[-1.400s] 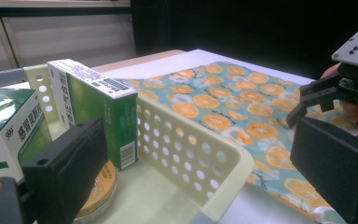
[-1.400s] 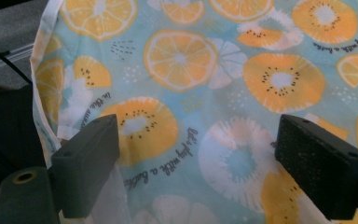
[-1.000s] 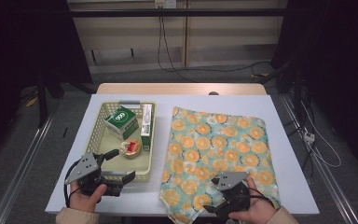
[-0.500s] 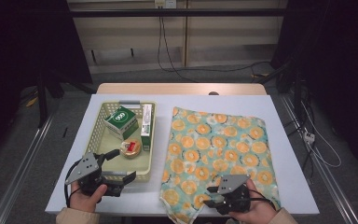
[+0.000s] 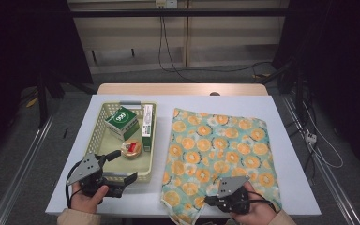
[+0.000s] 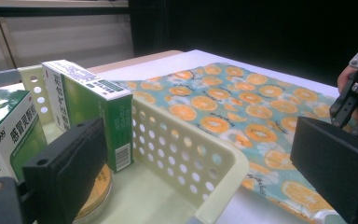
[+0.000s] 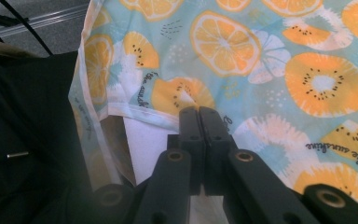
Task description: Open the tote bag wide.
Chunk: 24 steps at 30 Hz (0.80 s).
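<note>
A cloth (image 5: 215, 145) printed with orange slices lies flat on the right half of the white table (image 5: 300, 187). My right gripper (image 5: 209, 201) sits at its front left corner. Its jaws have just been closing and now stand together on the cloth's hem (image 7: 168, 117), right gripper (image 7: 198, 114) shut on it. My left gripper (image 5: 125, 165) is open and straddles the front right corner of the cream basket (image 5: 96, 136). One jaw is inside the basket (image 6: 177, 144) and one outside.
The basket holds a green-and-white box (image 5: 121, 121), a long narrow box (image 5: 147, 123) on edge and a round tin (image 5: 131, 149). A wooden strip (image 5: 183, 89) runs behind the table. The cloth's front corner hangs over the table edge.
The right gripper's jaws have come together on the cloth's front edge. Both hands stay where they were.
</note>
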### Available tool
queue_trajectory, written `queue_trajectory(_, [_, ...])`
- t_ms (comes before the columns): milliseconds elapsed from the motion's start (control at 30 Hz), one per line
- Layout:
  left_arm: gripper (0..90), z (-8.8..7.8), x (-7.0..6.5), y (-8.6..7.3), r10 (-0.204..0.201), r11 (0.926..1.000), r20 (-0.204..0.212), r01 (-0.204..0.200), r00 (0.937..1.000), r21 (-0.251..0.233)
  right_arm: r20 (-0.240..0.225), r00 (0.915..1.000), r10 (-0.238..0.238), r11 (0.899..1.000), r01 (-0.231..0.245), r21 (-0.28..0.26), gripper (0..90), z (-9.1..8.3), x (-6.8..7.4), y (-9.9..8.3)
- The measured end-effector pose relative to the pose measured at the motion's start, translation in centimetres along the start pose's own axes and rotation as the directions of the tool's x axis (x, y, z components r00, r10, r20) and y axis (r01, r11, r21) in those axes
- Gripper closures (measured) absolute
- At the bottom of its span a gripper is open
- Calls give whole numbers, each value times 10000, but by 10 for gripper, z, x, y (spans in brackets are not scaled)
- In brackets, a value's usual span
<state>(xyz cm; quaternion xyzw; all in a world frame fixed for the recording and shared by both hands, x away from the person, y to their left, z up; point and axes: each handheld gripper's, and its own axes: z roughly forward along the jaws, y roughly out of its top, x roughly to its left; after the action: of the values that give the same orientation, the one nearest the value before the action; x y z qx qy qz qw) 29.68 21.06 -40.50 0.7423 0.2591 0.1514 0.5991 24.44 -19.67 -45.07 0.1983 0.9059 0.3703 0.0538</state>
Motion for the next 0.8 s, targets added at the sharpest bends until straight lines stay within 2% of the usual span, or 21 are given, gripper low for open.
queue_trajectory(133, [37,1,0,-1,-15,10000,3,15,10000,31,-8,9996,276,9996,-276,-90,900,0,-1,0])
queue_trajectory(200, [37,1,1,-1,2,10000,34,-3,10000,75,159,9995,278,9995,-275,-185,900,1,0,2])
queue_trajectory(267, [37,1,0,0,-27,10000,34,27,10000,32,-126,9987,500,9981,-504,-345,900,2,-3,4])
queue_trajectory(367, [37,1,0,0,-14,10000,49,14,10000,34,-148,9972,731,9953,-739,-622,900,4,-8,9])
queue_trajectory(600, [37,0,1,0,-9,10000,-10,9,10000,23,301,9956,886,9925,-857,-867,900,8,-16,16])
queue_trajectory(800, [37,2,-1,1,25,10000,49,-25,10000,48,610,9904,1237,9879,-1171,-1019,900,12,-26,18])
